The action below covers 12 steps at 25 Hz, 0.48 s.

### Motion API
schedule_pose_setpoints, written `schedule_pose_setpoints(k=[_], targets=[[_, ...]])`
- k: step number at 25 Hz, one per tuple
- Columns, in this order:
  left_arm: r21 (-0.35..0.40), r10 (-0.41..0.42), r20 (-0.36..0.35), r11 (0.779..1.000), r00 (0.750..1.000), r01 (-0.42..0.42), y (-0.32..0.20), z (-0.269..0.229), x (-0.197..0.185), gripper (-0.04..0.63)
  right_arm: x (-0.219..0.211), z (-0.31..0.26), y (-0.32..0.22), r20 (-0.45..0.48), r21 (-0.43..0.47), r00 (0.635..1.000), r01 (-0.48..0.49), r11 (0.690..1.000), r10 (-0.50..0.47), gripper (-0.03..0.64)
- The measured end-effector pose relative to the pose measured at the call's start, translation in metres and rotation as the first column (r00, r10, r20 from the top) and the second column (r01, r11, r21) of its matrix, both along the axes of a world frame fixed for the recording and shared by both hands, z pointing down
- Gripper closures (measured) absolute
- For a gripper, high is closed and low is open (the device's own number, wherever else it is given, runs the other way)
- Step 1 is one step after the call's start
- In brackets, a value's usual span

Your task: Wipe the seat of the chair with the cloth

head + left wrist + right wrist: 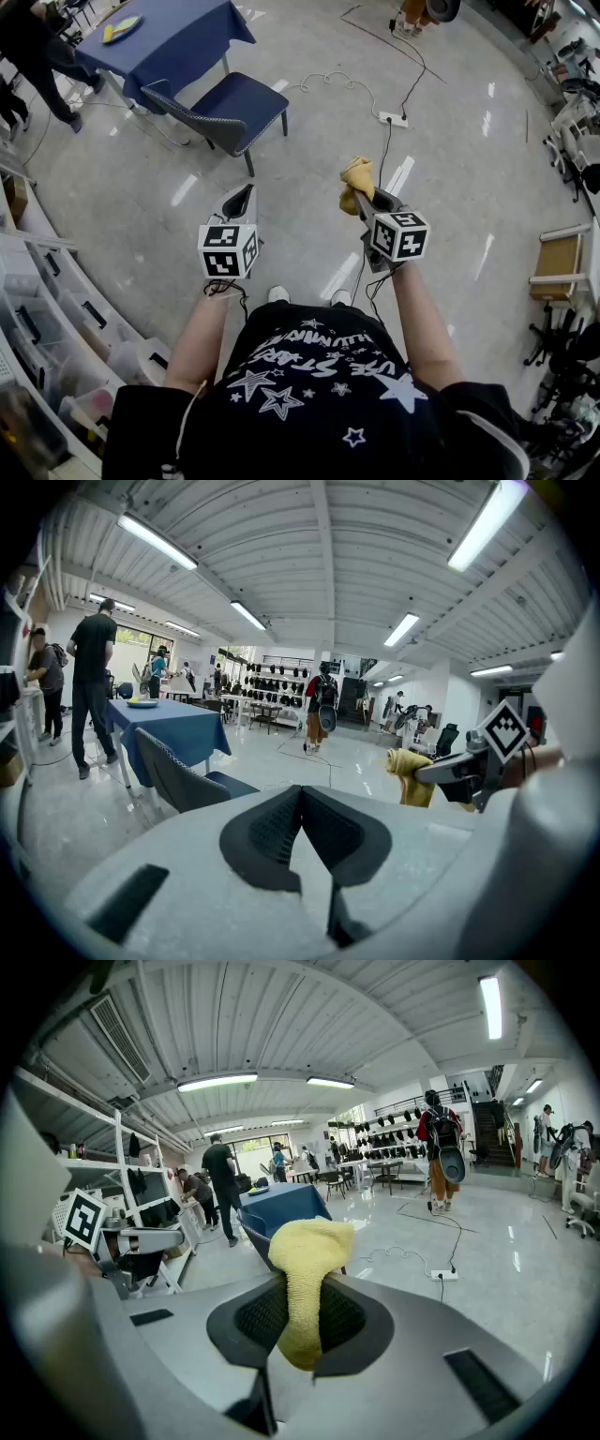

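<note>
A dark blue chair (230, 108) stands on the grey floor ahead and to the left, beside a blue-clothed table (178, 37); its seat is bare. My right gripper (361, 199) is shut on a yellow cloth (355, 181), held in the air well short of the chair. In the right gripper view the cloth (307, 1279) bulges up between the jaws and hides part of the chair (255, 1232). My left gripper (237, 200) is shut with nothing in it, level with the right one. The left gripper view shows the chair (178, 775) at left and the cloth (410, 775) at right.
A white power strip (392, 118) with cables lies on the floor beyond the grippers. Shelves with plastic bins (47, 347) run along the left. People stand near the table (42, 56) and farther off (322, 710). A wooden stool (558, 267) is at the right.
</note>
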<state>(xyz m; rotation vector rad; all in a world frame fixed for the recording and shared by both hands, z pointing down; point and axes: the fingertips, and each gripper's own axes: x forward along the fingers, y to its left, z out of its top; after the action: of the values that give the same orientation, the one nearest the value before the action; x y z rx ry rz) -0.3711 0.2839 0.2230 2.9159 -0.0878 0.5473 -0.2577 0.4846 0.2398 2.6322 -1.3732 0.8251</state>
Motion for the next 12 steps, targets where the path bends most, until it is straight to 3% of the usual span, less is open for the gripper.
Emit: schedule_pose_setpoints(k=[12], targets=[[-0.032,-0.035,0.037,0.999,0.999,0.036,-0.036,0.023,-0.028,0.575,-0.014,0.013,-0.027,0.033,-0.009,0.999,0.002,1.0,-0.002,0.554]])
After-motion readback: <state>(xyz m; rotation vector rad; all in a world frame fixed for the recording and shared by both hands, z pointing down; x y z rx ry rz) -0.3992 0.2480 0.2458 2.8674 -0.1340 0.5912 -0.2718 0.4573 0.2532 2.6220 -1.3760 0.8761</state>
